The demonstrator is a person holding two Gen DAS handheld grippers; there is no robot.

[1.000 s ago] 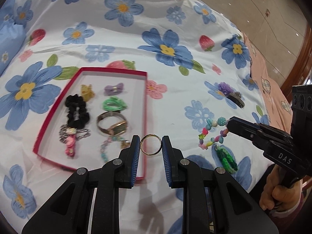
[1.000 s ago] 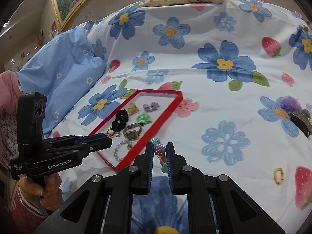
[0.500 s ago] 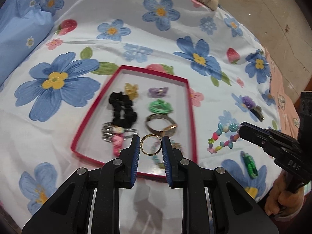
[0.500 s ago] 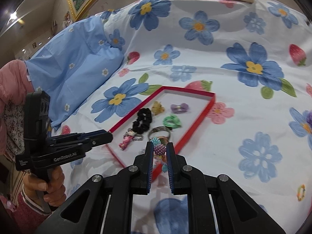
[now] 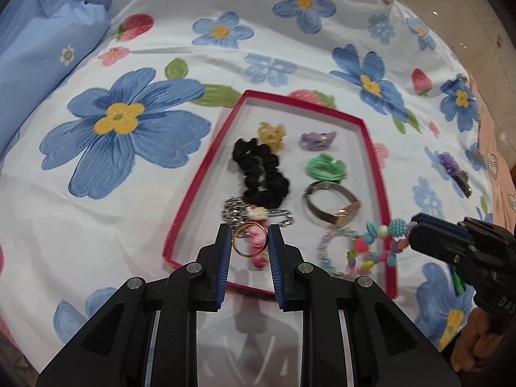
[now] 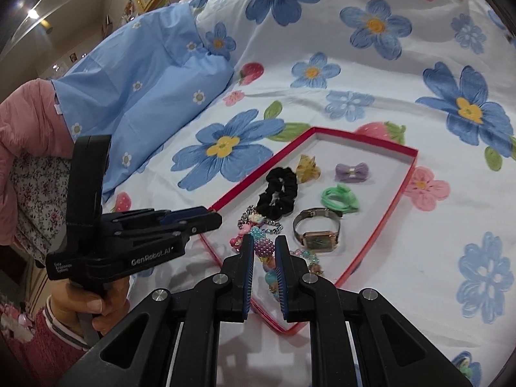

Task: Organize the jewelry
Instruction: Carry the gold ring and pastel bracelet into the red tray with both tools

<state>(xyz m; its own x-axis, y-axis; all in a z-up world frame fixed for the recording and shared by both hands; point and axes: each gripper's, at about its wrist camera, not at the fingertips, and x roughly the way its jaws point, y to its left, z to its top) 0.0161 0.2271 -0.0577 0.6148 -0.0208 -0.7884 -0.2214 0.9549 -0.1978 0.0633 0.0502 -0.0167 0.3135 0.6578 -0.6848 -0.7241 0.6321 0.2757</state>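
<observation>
My left gripper [image 5: 250,238] is shut on a gold ring [image 5: 249,239] and hangs over the near end of the red-rimmed tray [image 5: 375,161]. My right gripper [image 6: 263,248] is shut on a colourful bead bracelet [image 6: 262,245], which dangles over the tray's [image 6: 391,206] near right corner; the left wrist view shows that bracelet [image 5: 374,248] hanging from the right gripper [image 5: 416,230]. In the tray lie a black scrunchie [image 5: 259,174], a watch [image 5: 330,204], a green hair tie [image 5: 325,167], a purple bow [image 5: 317,138], a yellow clip [image 5: 272,133], a chain with pink charms [image 5: 254,214] and a pale bead bracelet [image 5: 335,242].
The tray rests on a flower-print bedsheet [image 5: 129,122]. A blue pillow [image 6: 142,74] lies to the left. On the sheet to the right sit a purple hair clip [image 5: 453,171] and a green braided piece [image 5: 458,279]. A person's hand [image 6: 93,303] holds the left gripper.
Both grippers have moved left and closer over the tray. The ring now hangs above the pink charm, and the bead bracelet has come from the bare sheet to the tray's near edge.
</observation>
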